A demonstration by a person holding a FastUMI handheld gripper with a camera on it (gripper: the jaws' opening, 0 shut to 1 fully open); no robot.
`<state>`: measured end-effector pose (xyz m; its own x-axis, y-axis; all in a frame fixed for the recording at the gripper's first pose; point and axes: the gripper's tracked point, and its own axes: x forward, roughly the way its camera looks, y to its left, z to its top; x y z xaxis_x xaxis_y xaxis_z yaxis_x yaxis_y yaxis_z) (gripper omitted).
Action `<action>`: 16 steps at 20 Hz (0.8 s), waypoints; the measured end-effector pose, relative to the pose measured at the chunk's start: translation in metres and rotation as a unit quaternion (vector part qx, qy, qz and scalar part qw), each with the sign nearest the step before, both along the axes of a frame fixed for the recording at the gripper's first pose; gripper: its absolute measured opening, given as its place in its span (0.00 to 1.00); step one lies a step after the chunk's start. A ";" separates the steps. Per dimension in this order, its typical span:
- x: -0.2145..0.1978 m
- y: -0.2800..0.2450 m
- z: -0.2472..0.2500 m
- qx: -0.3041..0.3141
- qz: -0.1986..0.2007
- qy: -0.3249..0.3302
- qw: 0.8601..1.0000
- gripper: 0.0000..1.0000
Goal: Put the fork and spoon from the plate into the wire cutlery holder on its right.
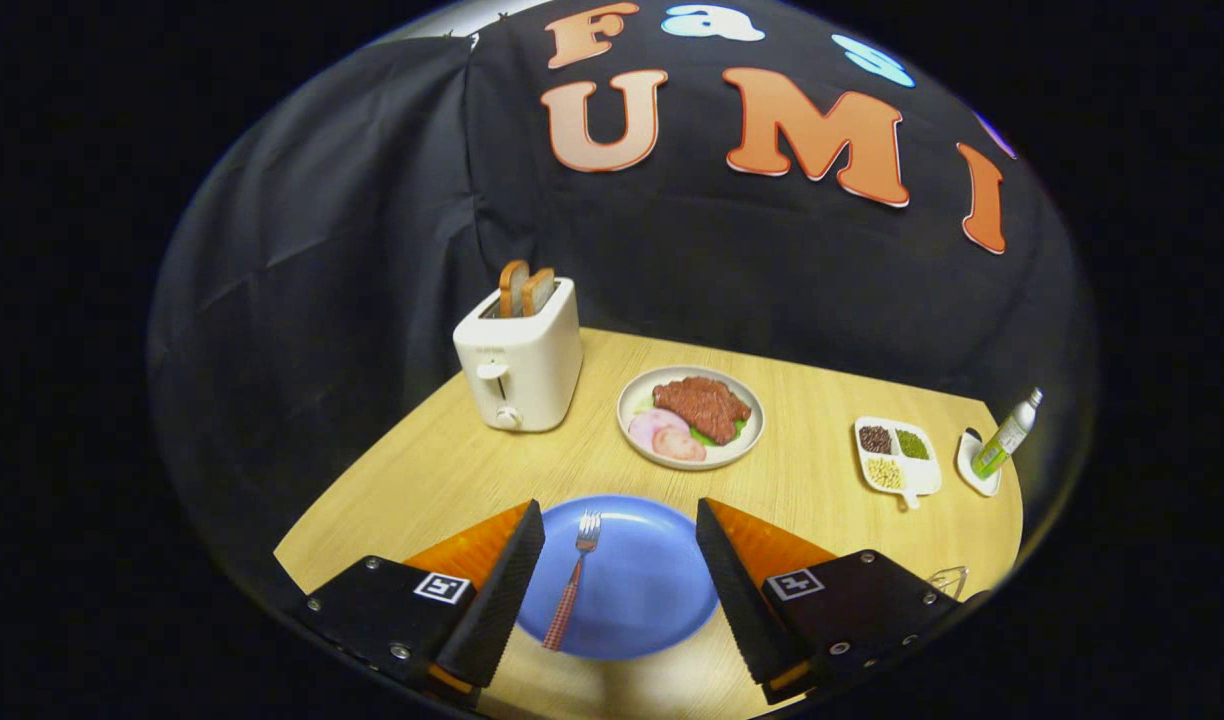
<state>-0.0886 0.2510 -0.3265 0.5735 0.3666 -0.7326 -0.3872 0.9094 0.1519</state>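
Observation:
A blue plate [652, 590] lies on the wooden table, between my two fingers. On its left half lies a fork [572, 585] with a red checked handle, tines pointing away from me. My gripper [620, 520] hovers above the plate, open wide, nothing held. One finger [497, 590] stands just left of the fork. A bit of thin wire [949, 578] peeks out behind the right finger; it may be the cutlery holder, mostly hidden.
A white toaster [520, 365] with two bread slices stands at the back left. Beyond the blue plate sits a plate of meat and ham [691, 416]. Further right are a divided dish of beans [897, 456] and a small bottle [1007, 435] on a saucer.

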 end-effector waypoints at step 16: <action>-0.069 0.028 -0.115 -0.049 0.005 0.113 0.992 0.38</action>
